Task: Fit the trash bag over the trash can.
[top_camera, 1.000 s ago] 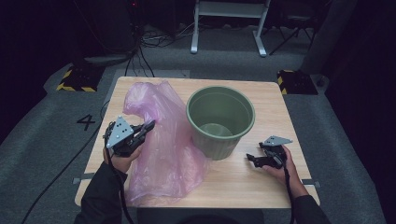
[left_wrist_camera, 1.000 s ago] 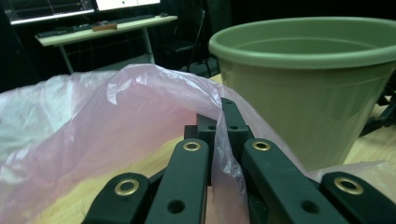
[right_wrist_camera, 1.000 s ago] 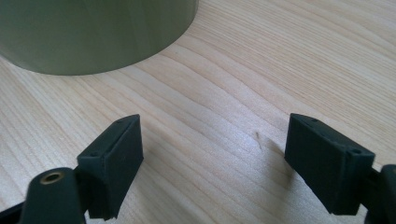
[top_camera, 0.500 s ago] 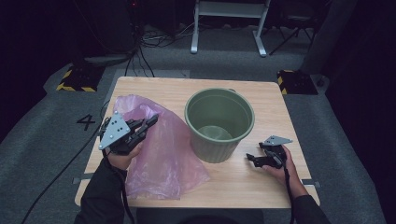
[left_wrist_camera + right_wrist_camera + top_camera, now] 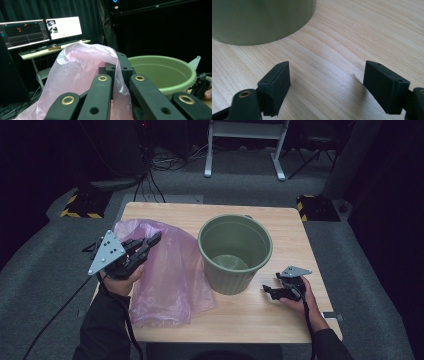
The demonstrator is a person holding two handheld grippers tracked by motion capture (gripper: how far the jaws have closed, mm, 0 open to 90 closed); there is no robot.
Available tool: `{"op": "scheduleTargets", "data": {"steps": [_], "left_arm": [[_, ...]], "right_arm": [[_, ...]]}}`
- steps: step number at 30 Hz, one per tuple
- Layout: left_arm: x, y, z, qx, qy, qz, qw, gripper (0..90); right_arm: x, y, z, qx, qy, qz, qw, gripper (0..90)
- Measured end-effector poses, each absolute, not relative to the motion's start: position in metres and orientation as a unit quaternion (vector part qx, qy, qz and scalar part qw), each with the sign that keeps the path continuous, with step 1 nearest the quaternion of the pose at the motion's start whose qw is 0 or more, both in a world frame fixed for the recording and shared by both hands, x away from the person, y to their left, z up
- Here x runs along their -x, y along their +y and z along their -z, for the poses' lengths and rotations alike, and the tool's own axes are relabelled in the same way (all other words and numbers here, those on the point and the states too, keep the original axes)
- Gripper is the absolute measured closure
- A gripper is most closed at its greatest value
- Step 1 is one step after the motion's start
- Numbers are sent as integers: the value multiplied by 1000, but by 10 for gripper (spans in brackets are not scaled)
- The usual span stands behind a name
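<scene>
Now the left gripper (image 5: 150, 241), clamped on the pink bag (image 5: 170, 275), has lifted its top edge higher off the table (image 5: 260, 320) than a second ago; the rest trails beside the bin (image 5: 235, 252). Right gripper (image 5: 270, 290) unmoved, jaws wide, empty. Likely lining the bin.

Left tongs (image 5: 152, 240) lift pink bag (image 5: 167, 275) beside green bucket (image 5: 235, 252).

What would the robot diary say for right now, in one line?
left gripper: shut on pink bag, lifting edge | right gripper: open, low over table | green bucket: upright, empty
</scene>
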State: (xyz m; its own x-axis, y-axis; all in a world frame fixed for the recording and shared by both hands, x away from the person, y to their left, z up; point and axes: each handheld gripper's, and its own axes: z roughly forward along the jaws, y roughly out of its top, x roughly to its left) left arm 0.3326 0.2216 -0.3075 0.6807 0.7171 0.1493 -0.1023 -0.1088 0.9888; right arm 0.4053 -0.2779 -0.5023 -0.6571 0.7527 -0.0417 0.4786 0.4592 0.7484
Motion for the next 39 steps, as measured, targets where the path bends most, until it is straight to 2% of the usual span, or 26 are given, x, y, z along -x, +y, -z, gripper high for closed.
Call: {"op": "scheduleTargets", "data": {"steps": [9,16,19,23,29,39], "left_arm": [[-328,194,274,-671,178,-320,645,895],[-331,159,267,-693,141,-290,645,895],[-334,140,271,-707,122,-273,641,895],[-337,115,281,-735,103,-257,619,895],[-345,88,299,-765,92,-228,595,895],[-357,58,326,-807,85,-198,549,895]], "right_arm": [[-402,-274,497,-361,833,-380,179,223],[-397,-280,481,-359,818,-407,189,234],[-392,-284,467,-356,807,-428,195,243],[-377,-296,425,-343,776,-479,226,255],[-366,-300,390,-333,760,-501,246,255],[-360,-268,323,-279,757,-527,266,254]]}}
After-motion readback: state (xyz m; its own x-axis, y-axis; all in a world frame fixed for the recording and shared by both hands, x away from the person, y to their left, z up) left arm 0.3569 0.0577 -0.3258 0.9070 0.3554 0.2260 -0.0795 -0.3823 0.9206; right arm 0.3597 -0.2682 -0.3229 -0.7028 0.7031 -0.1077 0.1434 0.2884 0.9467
